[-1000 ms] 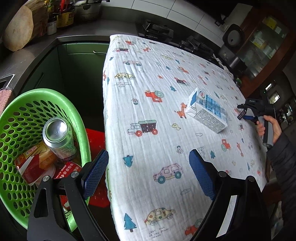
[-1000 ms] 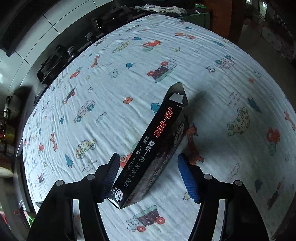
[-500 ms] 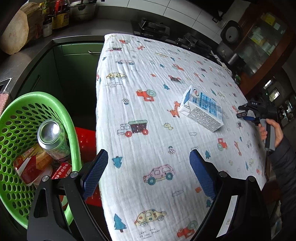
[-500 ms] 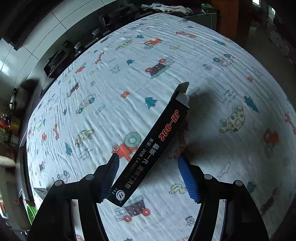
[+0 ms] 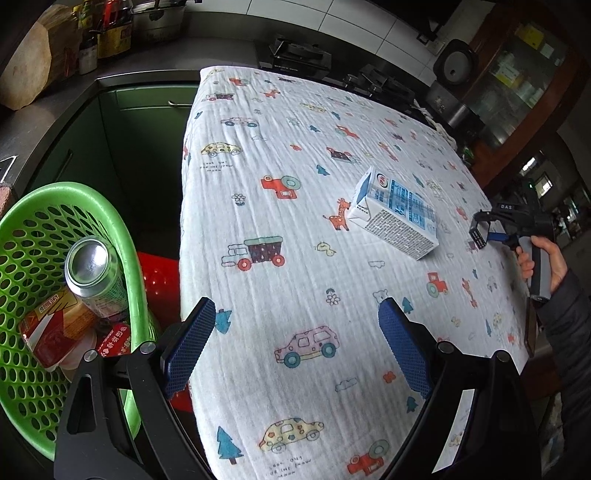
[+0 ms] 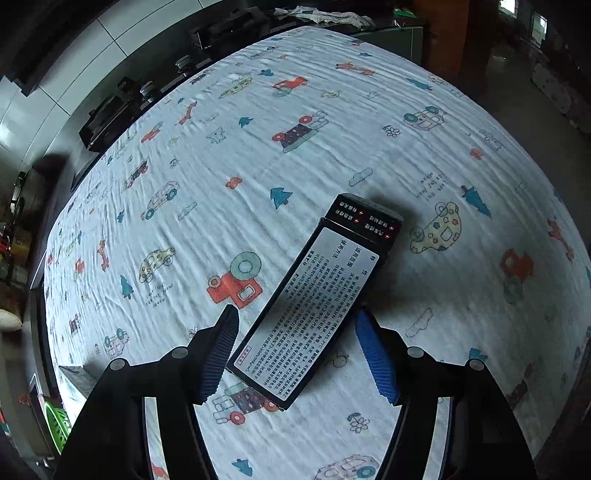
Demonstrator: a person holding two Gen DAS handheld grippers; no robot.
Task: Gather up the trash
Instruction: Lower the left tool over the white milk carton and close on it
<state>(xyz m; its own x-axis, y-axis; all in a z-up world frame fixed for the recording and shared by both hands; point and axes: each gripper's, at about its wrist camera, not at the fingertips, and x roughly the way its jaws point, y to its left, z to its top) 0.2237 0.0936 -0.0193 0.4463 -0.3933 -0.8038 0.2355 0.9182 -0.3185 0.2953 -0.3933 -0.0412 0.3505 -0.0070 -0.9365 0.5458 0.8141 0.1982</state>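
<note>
A long black box (image 6: 317, 306) with a white printed label lies flat and slantwise on the cartoon-print tablecloth (image 6: 258, 147). My right gripper (image 6: 295, 314) stands open around its near half, and neither pad presses on it. In the left wrist view a hand (image 5: 546, 254) holds that right gripper (image 5: 480, 232) at the table's far right edge. A white and blue carton (image 5: 395, 218) lies on its side in the middle of the cloth. My left gripper (image 5: 295, 310) hangs open and empty over the table's near left corner. Beside it is a green basket (image 5: 122, 236) holding a drink can (image 5: 92, 273) and red wrappers (image 5: 48, 328).
A red plastic thing (image 5: 159, 273) sits low between the basket and the table. Green cabinets (image 5: 140, 122) and a dark counter with jars (image 5: 110, 33) run along the back left. Black appliances (image 5: 295, 55) line the table's far edge.
The black box has tipped from standing on its narrow edge against the left pad to lying flat, label up. The left wrist view has drifted slightly toward the table.
</note>
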